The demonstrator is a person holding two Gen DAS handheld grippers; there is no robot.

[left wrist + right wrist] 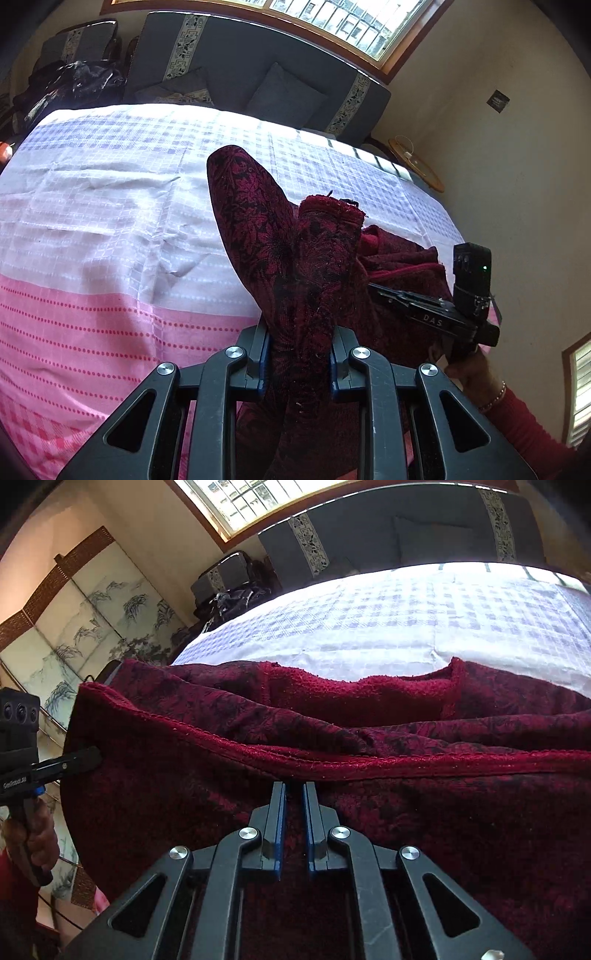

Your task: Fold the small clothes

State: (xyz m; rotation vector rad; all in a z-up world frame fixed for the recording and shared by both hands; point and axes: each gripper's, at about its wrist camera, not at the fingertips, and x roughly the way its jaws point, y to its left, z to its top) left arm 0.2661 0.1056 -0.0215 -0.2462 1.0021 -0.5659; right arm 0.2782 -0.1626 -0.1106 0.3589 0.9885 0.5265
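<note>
Both tools, left tool (299,354) and right tool (294,812), clamped on maroon garment (332,738) above checked cloth (110,206)

The dark red garment (332,812) runs off the frame below and right of the right gripper (294,794). Its bunched folds swallow the left gripper (299,354) fingertips, and the table beneath is hidden.

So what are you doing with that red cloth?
A person is folding a dark red patterned garment over a table with a pink and white checked cloth. The left gripper is shut on a bunched part of the garment. The right gripper pinches its hemmed edge. The garment is crumpled between the two grippers, not yet folded flat.
</note>
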